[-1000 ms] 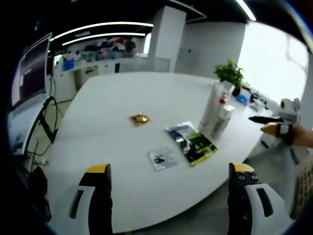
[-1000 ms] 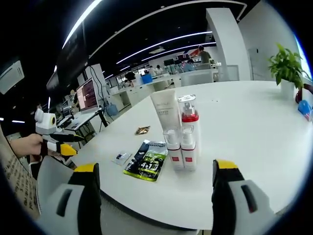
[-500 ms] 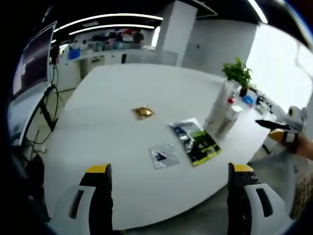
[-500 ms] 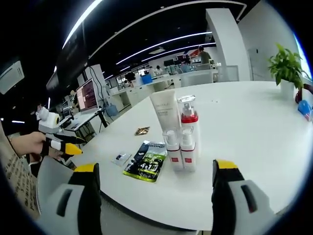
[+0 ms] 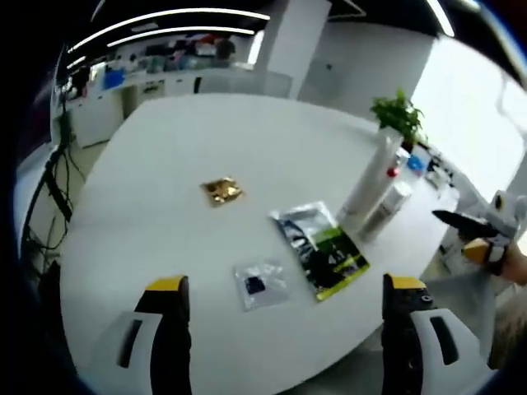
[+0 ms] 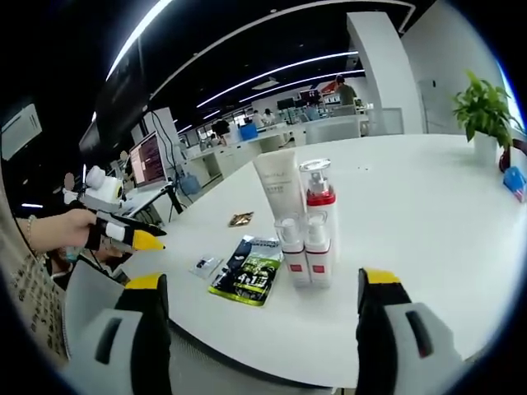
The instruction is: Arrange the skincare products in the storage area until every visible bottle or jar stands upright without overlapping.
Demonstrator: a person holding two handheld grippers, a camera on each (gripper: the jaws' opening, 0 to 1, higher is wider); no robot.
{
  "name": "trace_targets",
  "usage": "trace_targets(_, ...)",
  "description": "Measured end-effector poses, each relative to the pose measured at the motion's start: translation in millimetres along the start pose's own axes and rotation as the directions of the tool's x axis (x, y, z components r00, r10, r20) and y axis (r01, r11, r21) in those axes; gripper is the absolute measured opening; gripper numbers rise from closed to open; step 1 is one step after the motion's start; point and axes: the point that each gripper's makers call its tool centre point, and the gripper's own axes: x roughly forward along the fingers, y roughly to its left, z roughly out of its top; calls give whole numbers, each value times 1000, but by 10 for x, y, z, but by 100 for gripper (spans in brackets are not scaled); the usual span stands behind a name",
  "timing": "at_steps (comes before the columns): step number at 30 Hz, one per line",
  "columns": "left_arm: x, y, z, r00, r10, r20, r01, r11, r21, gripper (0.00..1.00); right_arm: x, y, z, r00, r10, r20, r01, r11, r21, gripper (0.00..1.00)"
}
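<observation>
Your white table (image 6: 428, 214) holds everything, and the skincare group already looks close to finished: the tall white tube (image 6: 278, 188) stands upright at the back, the clear-capped pump bottle (image 6: 317, 197) stands just beside it, and the two small red-banded bottles (image 6: 305, 251) stand in front, side by side and touching or nearly so (whether any label sits over another, you cannot tell from here). In the left gripper view the same cluster (image 5: 375, 193) sits near the far right edge of the table, upright as far as the blur allows.

What I judge is left are the flat items: the green and black sachet (image 6: 247, 271) lying near the bottles with a blue-silver packet (image 5: 300, 224) partly under it, the small clear packet (image 5: 259, 284) apart from them, and the gold packet (image 5: 221, 191) further out. None of these is a bottle or jar, so they may need only tidying.

Your left gripper (image 5: 284, 296) is spread wide and holds nothing; your right gripper (image 6: 255, 288) is likewise parted and empty, both short of the table's near edge.
</observation>
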Motion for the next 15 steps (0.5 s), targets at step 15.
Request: trace_targets(15,463,98,289,999,14,-48,-12,999,38,97,6,-42,-19,1000,-24,-13,24,1000,16,96)
